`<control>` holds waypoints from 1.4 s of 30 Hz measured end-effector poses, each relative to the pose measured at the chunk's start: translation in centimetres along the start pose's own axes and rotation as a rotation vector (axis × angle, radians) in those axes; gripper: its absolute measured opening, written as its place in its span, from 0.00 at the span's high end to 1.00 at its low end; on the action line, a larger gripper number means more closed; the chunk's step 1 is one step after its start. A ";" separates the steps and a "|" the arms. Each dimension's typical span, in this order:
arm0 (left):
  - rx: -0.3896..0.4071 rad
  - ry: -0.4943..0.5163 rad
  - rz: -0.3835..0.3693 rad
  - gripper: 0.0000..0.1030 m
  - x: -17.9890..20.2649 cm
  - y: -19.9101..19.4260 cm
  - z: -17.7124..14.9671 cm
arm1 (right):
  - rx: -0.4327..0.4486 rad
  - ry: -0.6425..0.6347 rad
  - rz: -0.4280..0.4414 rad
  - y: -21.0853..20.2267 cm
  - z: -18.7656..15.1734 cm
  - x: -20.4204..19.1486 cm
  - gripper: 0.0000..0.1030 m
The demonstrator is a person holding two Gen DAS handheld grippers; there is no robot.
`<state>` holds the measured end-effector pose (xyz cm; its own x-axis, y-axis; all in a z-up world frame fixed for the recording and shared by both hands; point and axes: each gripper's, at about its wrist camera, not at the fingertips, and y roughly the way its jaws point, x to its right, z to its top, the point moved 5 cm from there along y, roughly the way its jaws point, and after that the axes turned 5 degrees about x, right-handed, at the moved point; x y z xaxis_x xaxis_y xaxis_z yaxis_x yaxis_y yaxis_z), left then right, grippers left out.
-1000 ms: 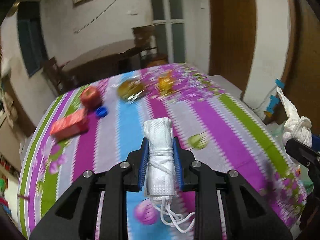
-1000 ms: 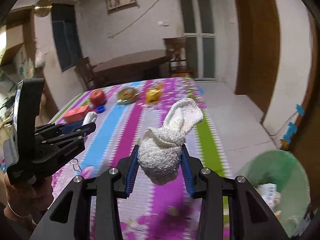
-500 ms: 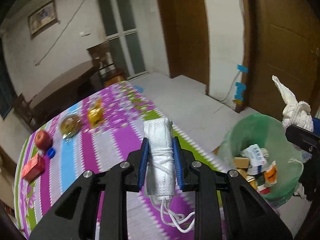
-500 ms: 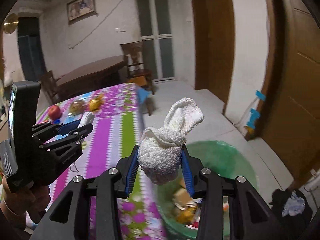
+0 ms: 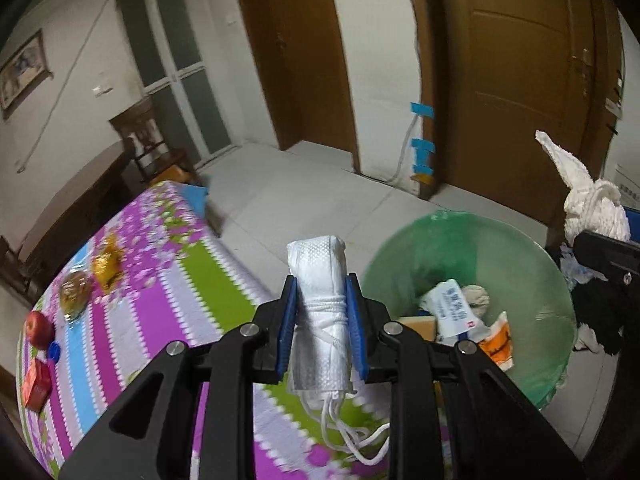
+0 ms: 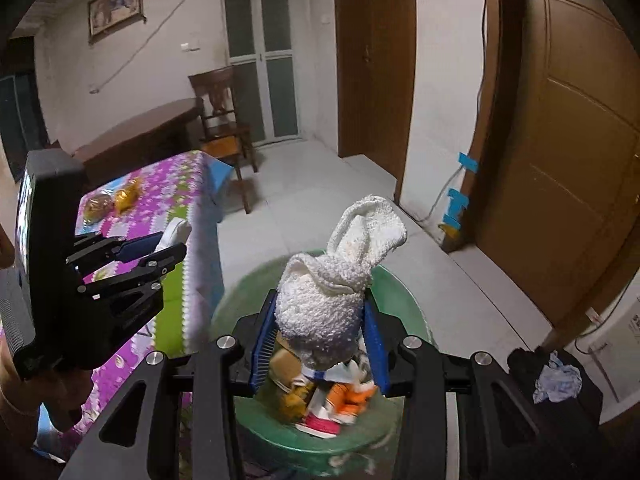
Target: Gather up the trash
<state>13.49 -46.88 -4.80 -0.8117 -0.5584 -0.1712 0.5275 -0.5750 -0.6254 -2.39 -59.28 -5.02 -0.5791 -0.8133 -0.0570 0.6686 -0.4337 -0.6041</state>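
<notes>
My left gripper (image 5: 321, 320) is shut on a rolled white face mask (image 5: 320, 304) with its strings hanging down, held over the table edge just left of the green-lined trash bin (image 5: 532, 256). My right gripper (image 6: 320, 344) is shut on a crumpled white cloth (image 6: 332, 300), held directly above the bin (image 6: 404, 304), which holds cartons and wrappers. The cloth (image 5: 592, 204) and right gripper show at the right edge of the left wrist view. The left gripper (image 6: 160, 252) shows at the left of the right wrist view.
The striped floral tablecloth table (image 5: 168, 292) holds an apple (image 5: 39, 329), a red box (image 5: 37, 384), a blue cap (image 5: 54, 350) and two wrapped snacks (image 5: 106, 265). A wooden chair (image 6: 222, 120), a dark table (image 6: 136, 136), doors and a dark bundle (image 6: 556, 376) on the floor surround it.
Both grippers swung right from over the table toward the bin, still holding their items. The right gripper now hangs over the bin; the left is beside it.
</notes>
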 end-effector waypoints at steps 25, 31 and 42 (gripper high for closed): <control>-0.130 0.207 -0.400 0.49 6.1 4.0 -1.1 | -0.177 0.066 0.032 4.7 -3.2 2.3 0.43; -0.094 0.235 -0.348 0.48 6.2 3.5 -1.8 | -0.168 0.091 0.017 4.9 -3.8 2.7 0.43; 0.005 0.168 -0.336 0.39 6.5 -2.5 -2.8 | -0.023 0.135 -0.116 -2.4 -6.5 3.9 0.25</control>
<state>6.23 -47.38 -6.43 -0.9693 -0.2324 -0.0801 0.2258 -0.7124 -0.6644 -9.29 -58.90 -8.93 -0.7100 -0.6983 -0.0910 0.5838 -0.5113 -0.6306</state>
